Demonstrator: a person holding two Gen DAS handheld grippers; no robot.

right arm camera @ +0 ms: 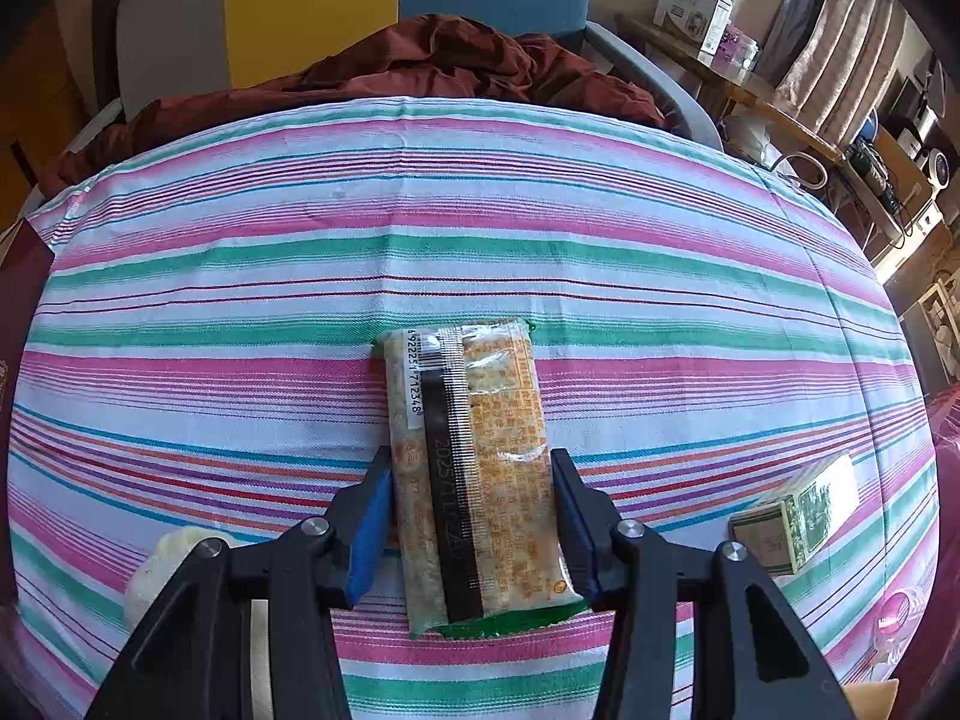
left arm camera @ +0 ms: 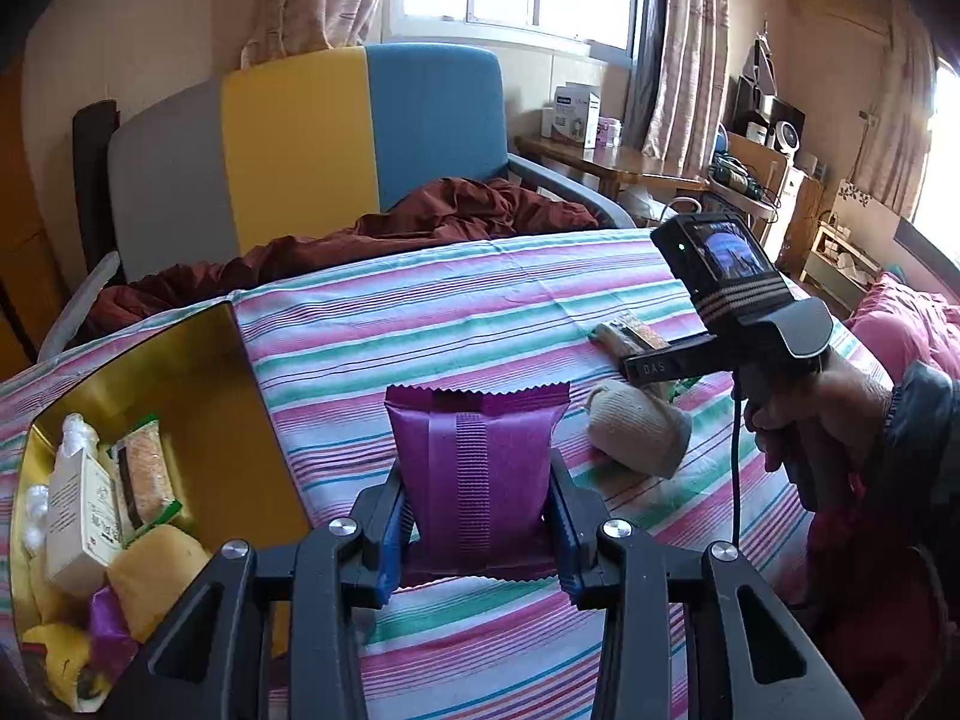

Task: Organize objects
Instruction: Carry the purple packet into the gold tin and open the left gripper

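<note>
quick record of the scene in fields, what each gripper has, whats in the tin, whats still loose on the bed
left gripper: shut on purple snack packet, held above the striped sheet
right gripper: shut on clear cracker packet
gold tin: open, left of the purple snack packet; holds a white box, a cracker pack and yellow items
loose on sheet: beige sock roll, small green box
background: grey, yellow and blue chair, red-brown cloth
</note>
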